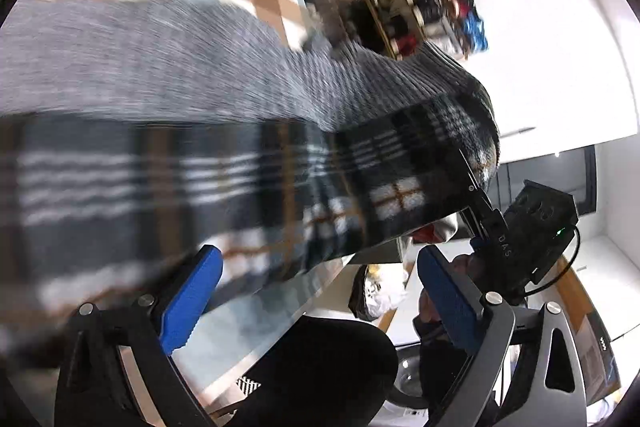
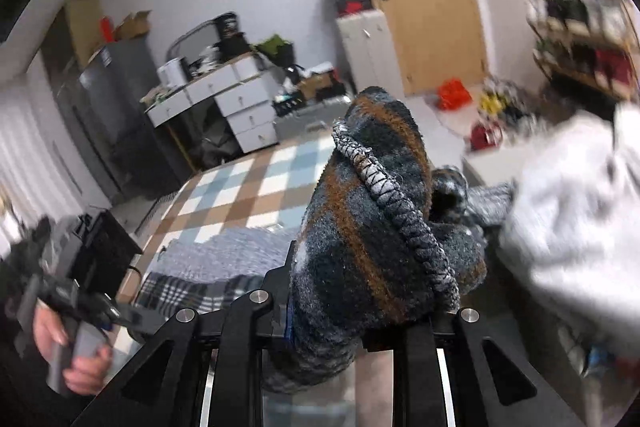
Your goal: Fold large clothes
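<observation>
A: Cluttered room, checked floor (image 2: 240, 195), white drawers (image 2: 244, 107) at 10 o'clock in right view. Heavy motion blur in left view.

B: Plaid garment (image 1: 248, 163) airborne, stretched across left view from 9 to 3 o'clock, above glossy counter (image 1: 256, 319).

A: Right tongs (image 2: 360, 307) clenched on bunched hem of that garment, stitched edge (image 2: 400, 219) riding over the top. Left tongs (image 1: 320, 291) released, blue pads (image 1: 192, 303) well apart, nothing between.

B: Risks: single grip on thick bunched wool, likely slip under swing. Free side hanging unsupported, likely crooked landing.

A: Also white cloth (image 2: 568, 211) at 3 o'clock, just beside; possible snag.
</observation>
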`<act>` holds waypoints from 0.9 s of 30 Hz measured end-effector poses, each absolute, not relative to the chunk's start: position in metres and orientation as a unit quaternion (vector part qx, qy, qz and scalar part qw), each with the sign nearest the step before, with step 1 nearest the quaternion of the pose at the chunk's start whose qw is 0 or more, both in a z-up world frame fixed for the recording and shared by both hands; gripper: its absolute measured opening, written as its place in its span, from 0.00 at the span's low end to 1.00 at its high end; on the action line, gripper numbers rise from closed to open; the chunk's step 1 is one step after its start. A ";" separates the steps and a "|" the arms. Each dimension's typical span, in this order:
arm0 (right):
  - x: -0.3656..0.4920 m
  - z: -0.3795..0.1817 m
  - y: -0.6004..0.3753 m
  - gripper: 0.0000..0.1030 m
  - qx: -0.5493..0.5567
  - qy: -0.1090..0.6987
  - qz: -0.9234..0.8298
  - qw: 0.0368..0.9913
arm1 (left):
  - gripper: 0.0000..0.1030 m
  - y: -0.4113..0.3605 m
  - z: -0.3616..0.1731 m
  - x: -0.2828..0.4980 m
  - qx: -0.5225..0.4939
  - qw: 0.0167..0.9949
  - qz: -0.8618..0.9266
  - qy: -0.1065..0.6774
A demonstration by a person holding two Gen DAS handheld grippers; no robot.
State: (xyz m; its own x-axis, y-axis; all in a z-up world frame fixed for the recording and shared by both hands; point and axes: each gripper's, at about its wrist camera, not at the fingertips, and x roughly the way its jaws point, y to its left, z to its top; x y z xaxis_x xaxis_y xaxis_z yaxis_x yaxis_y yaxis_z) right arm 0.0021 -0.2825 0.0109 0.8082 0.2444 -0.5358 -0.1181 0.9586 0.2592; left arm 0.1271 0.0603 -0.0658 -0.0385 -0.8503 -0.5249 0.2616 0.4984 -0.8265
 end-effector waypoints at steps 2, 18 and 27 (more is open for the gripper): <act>0.000 0.022 -0.265 0.21 0.075 0.285 0.105 0.950 | 0.92 0.085 -0.064 0.119 -0.230 0.680 -0.393 0.576; 0.025 0.043 -0.085 0.21 -0.105 0.313 0.154 0.931 | 0.92 0.157 -0.096 0.126 -0.385 0.603 -0.420 0.558; 0.012 -0.002 0.020 0.21 -0.264 0.297 0.145 0.906 | 0.92 0.222 -0.117 0.120 -0.412 0.638 -0.350 0.548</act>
